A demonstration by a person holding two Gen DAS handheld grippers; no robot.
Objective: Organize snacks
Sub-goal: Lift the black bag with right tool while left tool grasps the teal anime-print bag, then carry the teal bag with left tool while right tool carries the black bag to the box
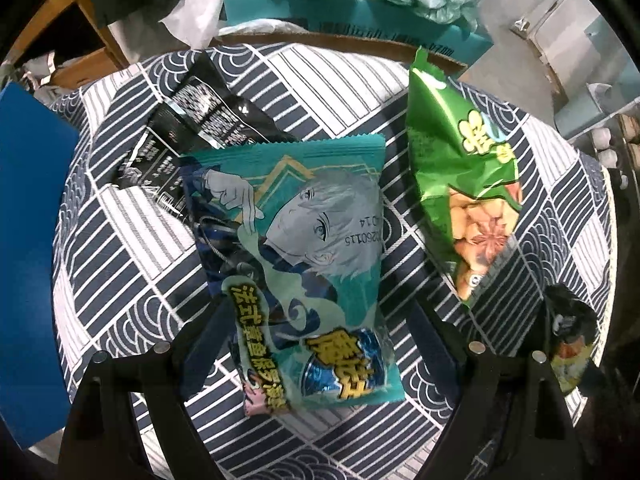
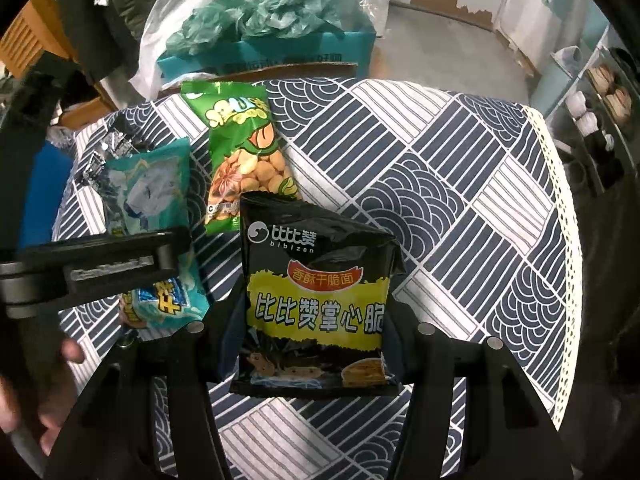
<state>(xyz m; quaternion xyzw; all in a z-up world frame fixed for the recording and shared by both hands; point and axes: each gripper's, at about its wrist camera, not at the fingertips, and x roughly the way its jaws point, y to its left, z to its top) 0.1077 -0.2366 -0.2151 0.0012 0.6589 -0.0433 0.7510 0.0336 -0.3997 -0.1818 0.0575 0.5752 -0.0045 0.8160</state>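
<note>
The round table wears a navy-and-white patterned cloth (image 1: 132,216), and 4 snack packets show across the 2 views.

In the left wrist view, the left gripper (image 1: 316,344) has its 2 fingers set on either side of the lower part of a teal packet (image 1: 296,264) printed with a silver-haired cartoon figure. The jaws look closed against the packet's sides, pinching it. The packet's upper edge overlaps a black packet with white print (image 1: 192,120), which lies tilted toward the table's far left. To the right, apart from the teal packet, a green nut packet (image 1: 460,168) lies lengthwise on the cloth. A blue panel (image 1: 32,272) stands at the left edge of this view.

In the right wrist view, the right gripper (image 2: 316,328) clamps a black-and-yellow noodle snack packet (image 2: 316,300) between its fingers, with the packet's lower half between the 2 finger pads and its top edge reaching just to the bottom of the green nut packet (image 2: 244,152). The teal packet (image 2: 152,196) sits left of the green one, with the left gripper's black body (image 2: 92,268) lying across it. Part of the person's hand (image 2: 44,396) shows at the lower left.

Behind the table stands a teal cardboard box (image 2: 272,56) filled with crumpled green plastic bags (image 2: 264,12), with a white plastic bag (image 2: 176,12) beside it
</note>
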